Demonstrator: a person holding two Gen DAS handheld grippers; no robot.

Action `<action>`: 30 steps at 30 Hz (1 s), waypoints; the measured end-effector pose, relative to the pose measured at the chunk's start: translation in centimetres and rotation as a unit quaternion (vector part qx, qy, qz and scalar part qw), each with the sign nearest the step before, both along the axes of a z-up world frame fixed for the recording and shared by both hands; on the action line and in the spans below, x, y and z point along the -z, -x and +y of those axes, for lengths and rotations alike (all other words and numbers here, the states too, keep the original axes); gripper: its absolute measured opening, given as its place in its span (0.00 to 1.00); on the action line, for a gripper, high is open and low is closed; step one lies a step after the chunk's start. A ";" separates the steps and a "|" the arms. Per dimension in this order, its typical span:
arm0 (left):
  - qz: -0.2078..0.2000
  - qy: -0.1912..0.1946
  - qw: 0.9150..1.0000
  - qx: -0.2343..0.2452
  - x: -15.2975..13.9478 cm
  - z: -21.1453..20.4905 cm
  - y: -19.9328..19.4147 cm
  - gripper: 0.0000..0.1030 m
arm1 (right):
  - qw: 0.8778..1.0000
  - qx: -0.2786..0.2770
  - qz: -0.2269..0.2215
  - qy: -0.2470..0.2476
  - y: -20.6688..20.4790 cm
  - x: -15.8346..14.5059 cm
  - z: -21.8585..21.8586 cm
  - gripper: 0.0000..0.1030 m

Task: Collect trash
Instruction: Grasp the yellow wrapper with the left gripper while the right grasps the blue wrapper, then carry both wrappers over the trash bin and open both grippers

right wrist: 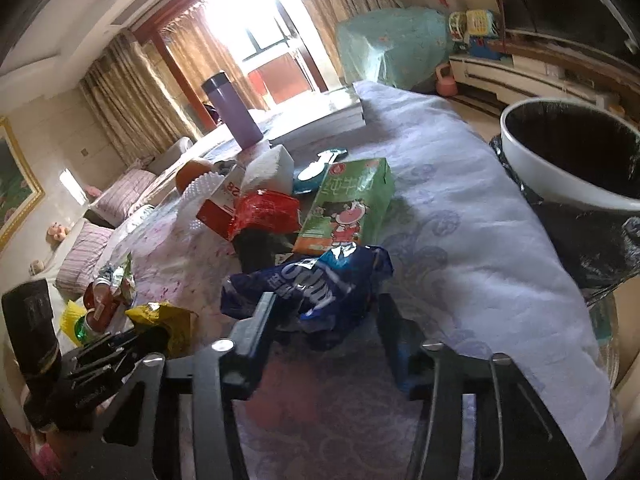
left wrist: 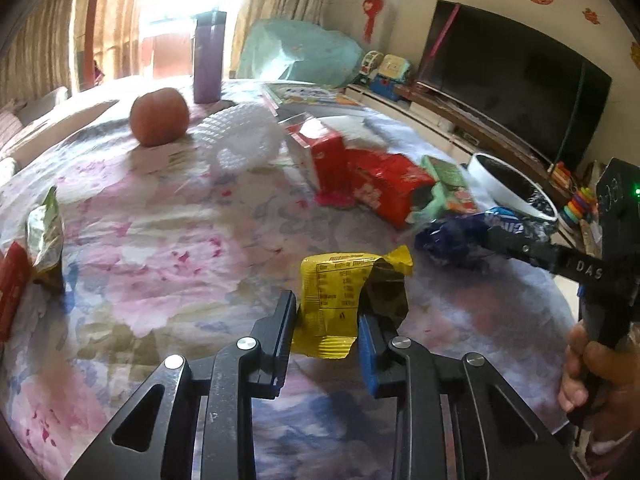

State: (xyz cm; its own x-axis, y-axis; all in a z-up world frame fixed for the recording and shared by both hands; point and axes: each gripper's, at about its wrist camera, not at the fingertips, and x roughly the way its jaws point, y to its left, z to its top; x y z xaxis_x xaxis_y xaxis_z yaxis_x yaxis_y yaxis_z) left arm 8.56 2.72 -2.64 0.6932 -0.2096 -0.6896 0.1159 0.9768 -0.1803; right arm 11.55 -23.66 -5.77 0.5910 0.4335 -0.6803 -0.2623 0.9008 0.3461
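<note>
- My left claw (left wrist: 326,316) pinches the yellow wrapper (left wrist: 340,300) at its lower end, on the flowered tablecloth (left wrist: 160,240).
- My right claw (right wrist: 326,312) straddles the crumpled blue bag (right wrist: 312,284); whether its pads press it I cannot tell.
- Green carton (right wrist: 348,208) lies just past the blue bag, at 12 o'clock.
- White bin (right wrist: 560,168) with black liner stands at 2 o'clock, beyond the table edge.
- Purple flask (right wrist: 234,110) stands far off at 11 o'clock.
</note>
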 end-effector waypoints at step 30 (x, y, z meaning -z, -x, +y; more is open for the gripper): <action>-0.015 0.023 0.994 0.105 -2.1 -10.2 -4.6 0.26 | 0.993 0.106 -0.051 -0.016 1.9 -4.2 -9.9 0.40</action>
State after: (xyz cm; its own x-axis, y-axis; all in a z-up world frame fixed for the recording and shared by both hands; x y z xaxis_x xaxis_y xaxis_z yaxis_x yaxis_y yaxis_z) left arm 13.13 -7.43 -0.50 0.6512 -0.3833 -0.6550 0.3226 0.9210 -0.2182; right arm 9.66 -33.53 -1.55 0.7364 0.3121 -0.6002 -0.1029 0.9286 0.3566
